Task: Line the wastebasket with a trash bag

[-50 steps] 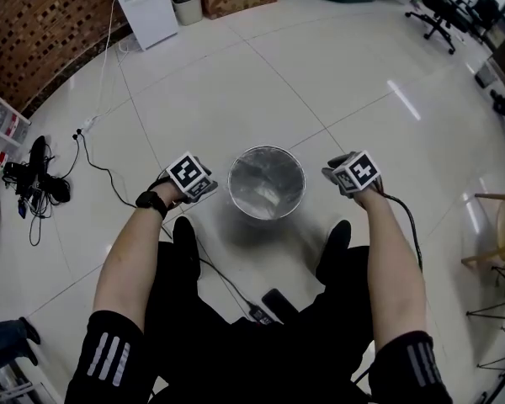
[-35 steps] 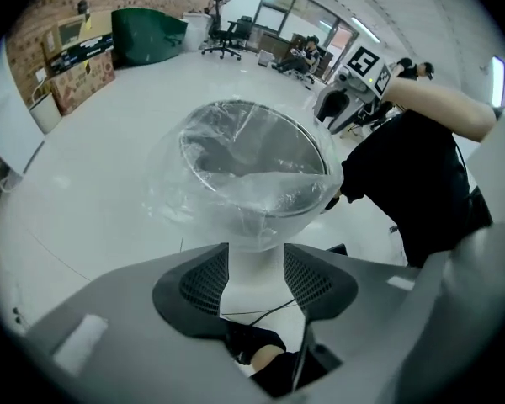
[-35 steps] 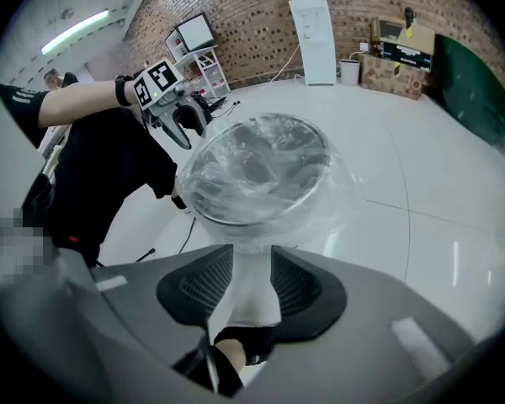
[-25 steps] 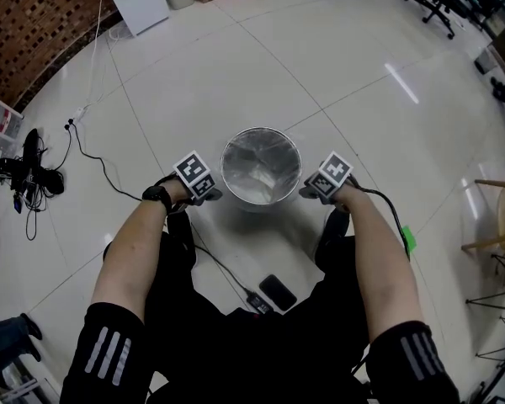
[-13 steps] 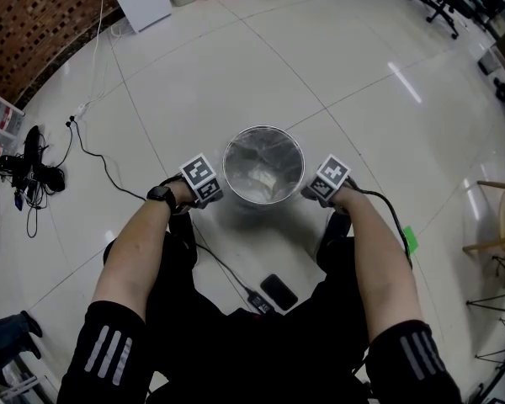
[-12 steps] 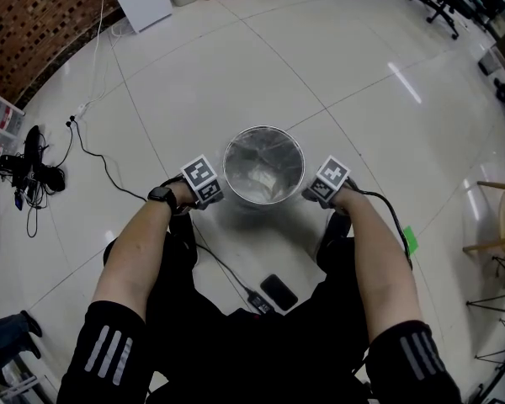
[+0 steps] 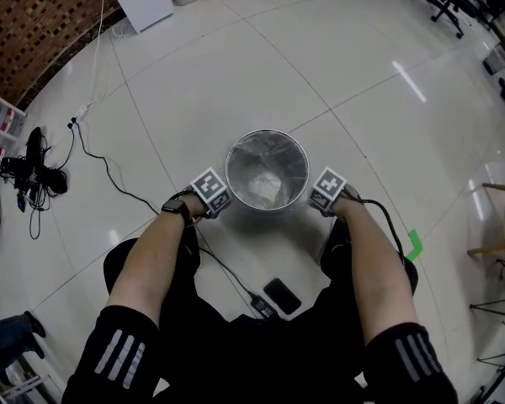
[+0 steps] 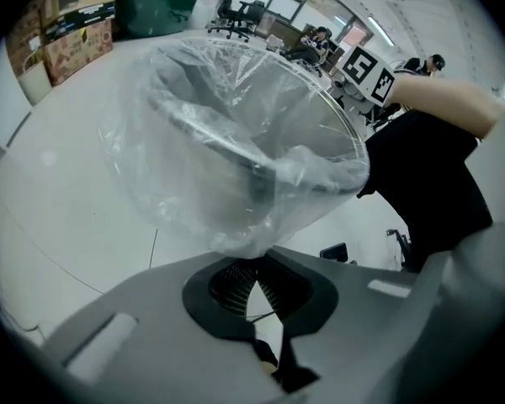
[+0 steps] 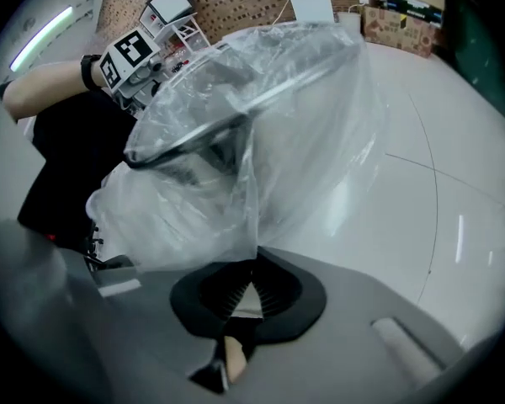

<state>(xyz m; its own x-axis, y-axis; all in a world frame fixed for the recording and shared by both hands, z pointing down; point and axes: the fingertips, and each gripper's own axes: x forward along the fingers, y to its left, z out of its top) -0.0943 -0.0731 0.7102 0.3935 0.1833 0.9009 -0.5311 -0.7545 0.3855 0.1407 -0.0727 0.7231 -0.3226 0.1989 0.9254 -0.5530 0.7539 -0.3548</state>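
Two pinches: my left tool (image 8: 257, 263) and right tool (image 9: 246, 272) each clamp tight on the clear thin plastic trash bag (image 8: 236, 158), on opposite sides of the round metal wastebasket (image 7: 268, 132) it drapes, presumably to draw its cuff down evenly.

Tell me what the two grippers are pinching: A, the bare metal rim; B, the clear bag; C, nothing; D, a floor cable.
B: the left gripper and the right gripper each have their jaws shut on film of the clear bag, which drapes over the basket.
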